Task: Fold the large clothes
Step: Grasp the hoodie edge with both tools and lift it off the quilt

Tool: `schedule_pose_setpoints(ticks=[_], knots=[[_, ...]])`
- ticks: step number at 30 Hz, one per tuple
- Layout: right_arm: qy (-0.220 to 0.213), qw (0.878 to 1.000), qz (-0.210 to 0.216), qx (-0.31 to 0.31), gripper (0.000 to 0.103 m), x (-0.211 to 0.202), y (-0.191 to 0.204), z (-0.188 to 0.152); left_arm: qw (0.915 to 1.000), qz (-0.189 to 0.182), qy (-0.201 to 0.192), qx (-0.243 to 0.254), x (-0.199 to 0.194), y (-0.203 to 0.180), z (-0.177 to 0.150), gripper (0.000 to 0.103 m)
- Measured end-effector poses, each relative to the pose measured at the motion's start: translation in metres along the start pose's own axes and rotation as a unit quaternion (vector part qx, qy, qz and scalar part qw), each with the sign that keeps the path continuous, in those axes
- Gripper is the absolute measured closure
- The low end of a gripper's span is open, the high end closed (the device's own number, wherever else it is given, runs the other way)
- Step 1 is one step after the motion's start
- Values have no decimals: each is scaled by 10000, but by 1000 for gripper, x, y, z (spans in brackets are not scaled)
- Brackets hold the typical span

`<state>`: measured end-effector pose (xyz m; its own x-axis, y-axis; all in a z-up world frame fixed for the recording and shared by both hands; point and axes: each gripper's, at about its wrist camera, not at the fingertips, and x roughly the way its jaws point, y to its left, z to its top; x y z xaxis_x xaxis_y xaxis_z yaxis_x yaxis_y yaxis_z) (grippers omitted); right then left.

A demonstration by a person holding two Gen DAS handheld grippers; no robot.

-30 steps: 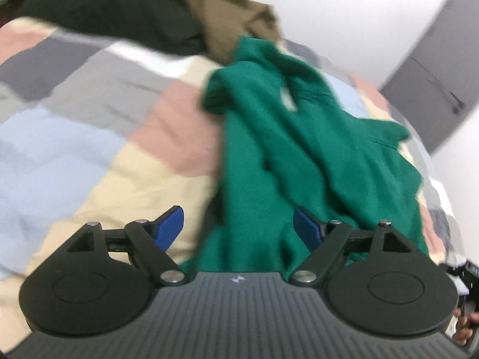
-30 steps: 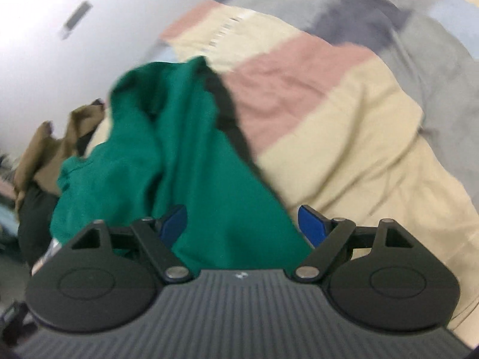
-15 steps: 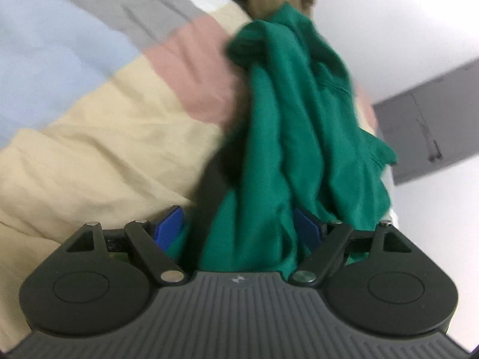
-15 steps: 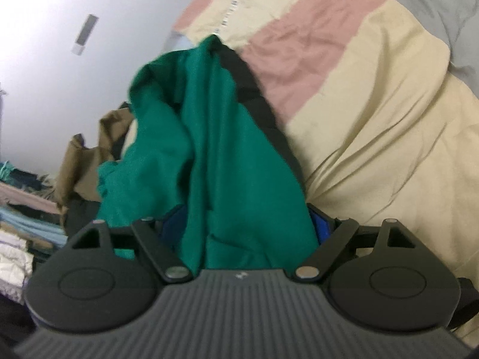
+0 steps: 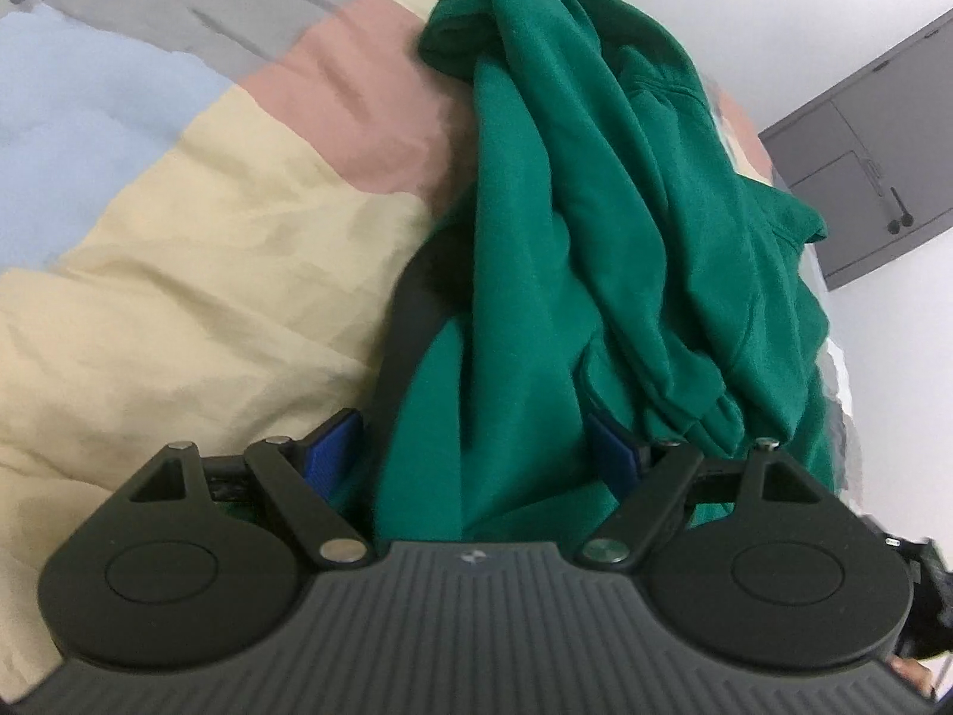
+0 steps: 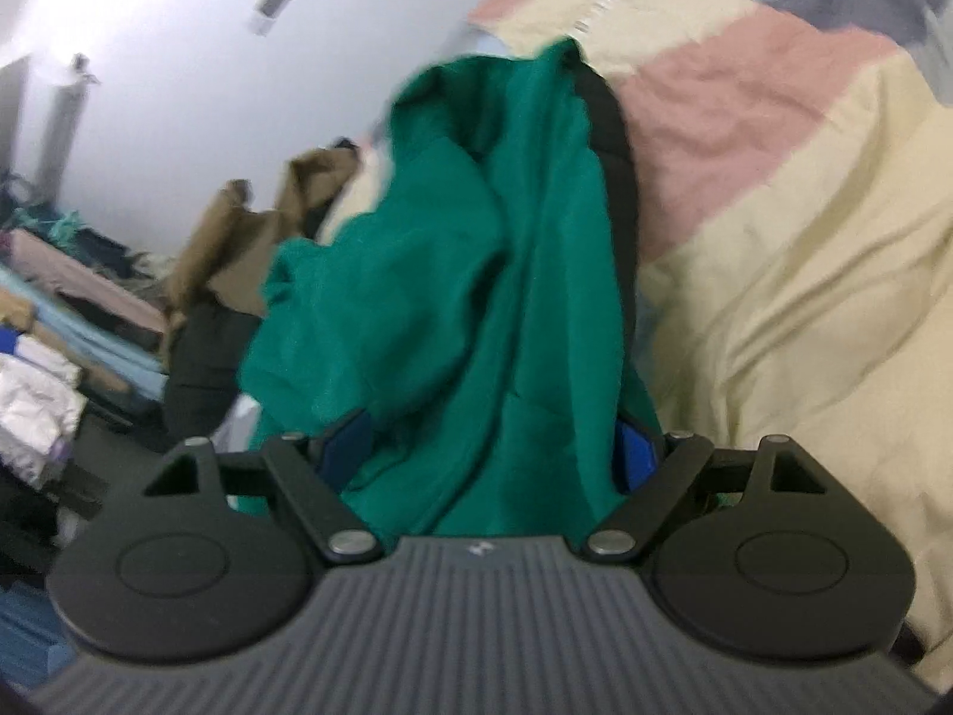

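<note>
Left gripper [image 5: 476, 453] jaws wide apart; green garment [image 5: 595, 238] bunched between blue pads [image 5: 330, 447], filling gap; whether pads press cloth, cannot tell; right gripper [image 6: 494, 453] likewise wide, same garment [image 6: 452, 274] between pads [image 6: 634, 453], grip unclear; garment crumpled, thick folds, dark lining strip along one edge, draped from both grippers across quilt [image 5: 208, 250] of beige, pink, grey, blue patches; brown cloth [image 6: 250, 238] heaped beyond garment's far end; right view blurred.

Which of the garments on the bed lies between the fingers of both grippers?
The green sweatshirt; the olive-brown garment lies farther away, beyond it.
</note>
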<state>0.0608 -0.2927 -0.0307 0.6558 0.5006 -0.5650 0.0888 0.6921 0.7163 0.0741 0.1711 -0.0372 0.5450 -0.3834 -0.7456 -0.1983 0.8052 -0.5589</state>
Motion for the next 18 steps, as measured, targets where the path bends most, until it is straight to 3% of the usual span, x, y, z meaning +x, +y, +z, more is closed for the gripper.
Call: schedule_pose_setpoints(ticks=[5, 8, 10, 14, 16, 18], knots=[[311, 9956, -809, 349, 19, 26, -16, 2, 9985, -541, 120, 12, 0, 1, 1, 20], [493, 9945, -865, 310, 18, 35, -17, 0, 9926, -1191, 223, 48, -4, -7, -3, 21], [528, 9962, -578, 383, 18, 35, -18, 0, 9877, -1532, 298, 110, -7, -12, -6, 21], [500, 9977, 150, 426, 18, 25, -15, -1, 9914, -1179, 519, 239, 5, -16, -9, 21], [600, 9977, 168, 272, 19, 29, -10, -4, 9939, -907, 612, 158, 15, -14, -10, 21], [716, 9972, -165, 170, 21, 38, -9, -6, 9944, -806, 666, 166, 22, -15, -11, 22]])
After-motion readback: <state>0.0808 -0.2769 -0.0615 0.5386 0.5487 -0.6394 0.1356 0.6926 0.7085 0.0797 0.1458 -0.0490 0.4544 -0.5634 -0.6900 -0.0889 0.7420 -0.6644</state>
